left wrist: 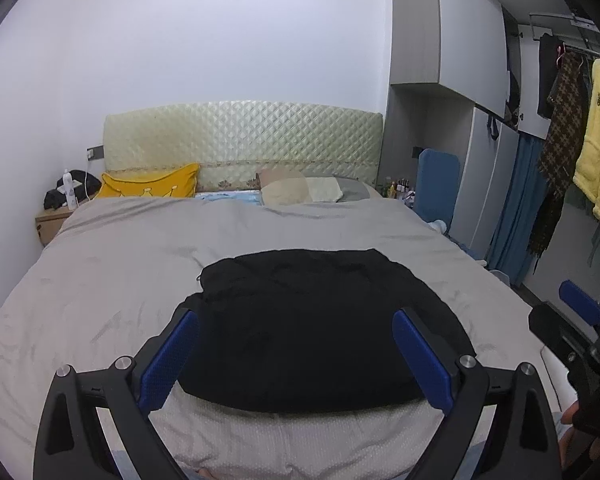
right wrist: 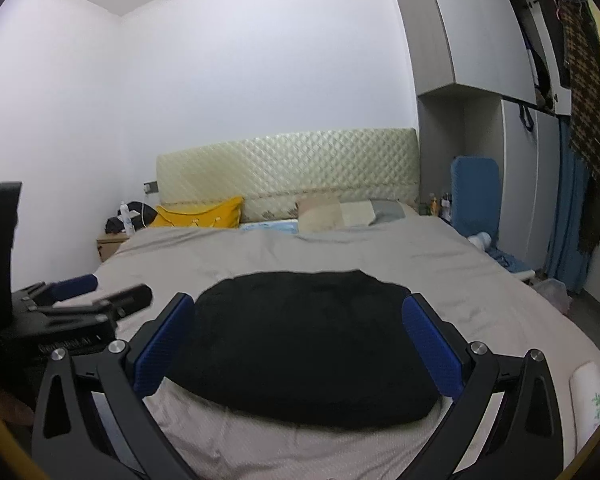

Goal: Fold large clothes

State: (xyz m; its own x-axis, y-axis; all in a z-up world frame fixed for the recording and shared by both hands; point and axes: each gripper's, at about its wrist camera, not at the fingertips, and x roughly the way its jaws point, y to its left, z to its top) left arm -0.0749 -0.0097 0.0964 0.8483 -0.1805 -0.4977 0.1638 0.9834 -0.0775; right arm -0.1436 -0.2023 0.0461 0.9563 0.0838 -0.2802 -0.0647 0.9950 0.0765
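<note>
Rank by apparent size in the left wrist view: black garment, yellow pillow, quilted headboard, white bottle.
1. black garment, though nearness to the camera inflates it
2. quilted headboard
3. yellow pillow
4. white bottle

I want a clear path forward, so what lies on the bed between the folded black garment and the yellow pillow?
Only bare grey bed cover lies between the folded black garment and the yellow pillow; both wrist views show it.

We see both wrist views face the headboard (left wrist: 242, 140) from the foot, low over the bed (right wrist: 440, 264); left sits left.
</note>
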